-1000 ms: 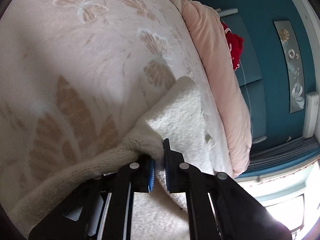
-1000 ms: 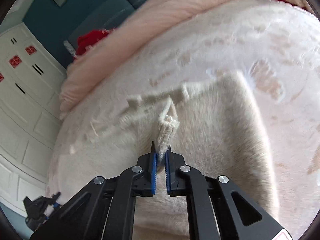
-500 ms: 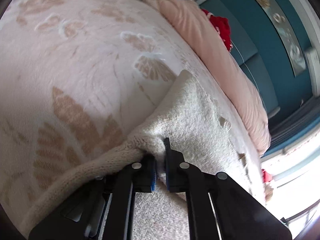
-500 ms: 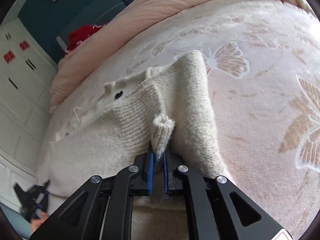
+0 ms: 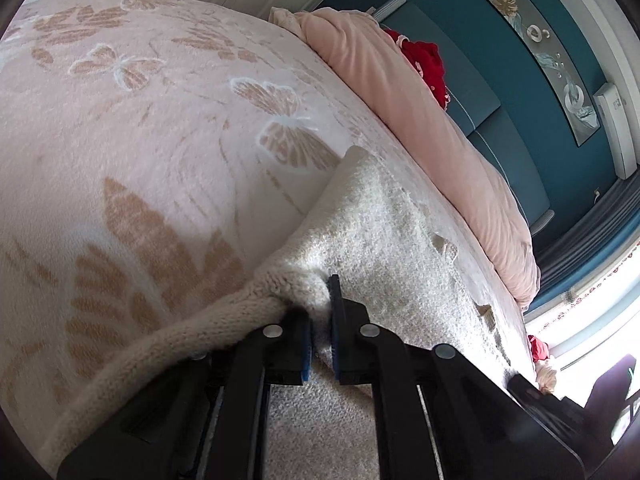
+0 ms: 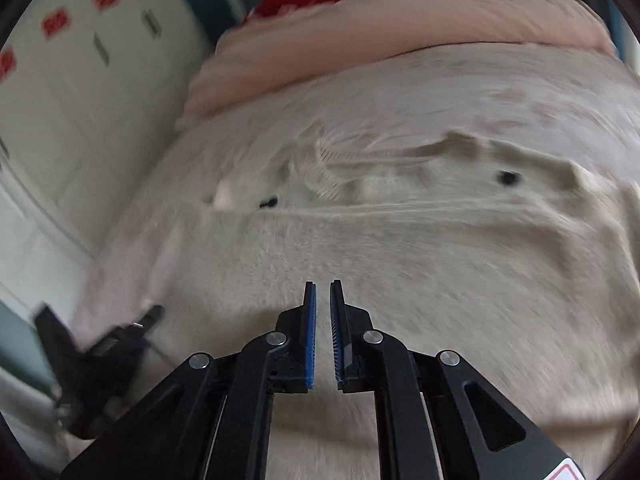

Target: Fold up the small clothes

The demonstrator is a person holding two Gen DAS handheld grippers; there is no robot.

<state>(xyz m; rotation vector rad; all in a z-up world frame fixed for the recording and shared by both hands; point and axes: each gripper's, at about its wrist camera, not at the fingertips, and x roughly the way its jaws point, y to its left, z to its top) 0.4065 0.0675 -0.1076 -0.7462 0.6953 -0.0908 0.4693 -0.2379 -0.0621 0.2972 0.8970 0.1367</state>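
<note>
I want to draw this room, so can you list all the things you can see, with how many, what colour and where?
knitted sweater: one, cream, spread on the blanket
buttons: two showing, black, on the sweater front
butterfly blanket: one, pale pink with tan butterflies and leaves, covering the bed
duvet: one, peach, bunched along the far side of the bed
red fabric: one bundle, behind the duvet
wall picture: one, long, grey with gold, on the teal wall
cupboard doors: white with red patches, beside the bed
left gripper: black, blue pads, fingers shut on the sweater edge
right gripper: black, blue pads, fingers slightly apart, holding nothing
</note>
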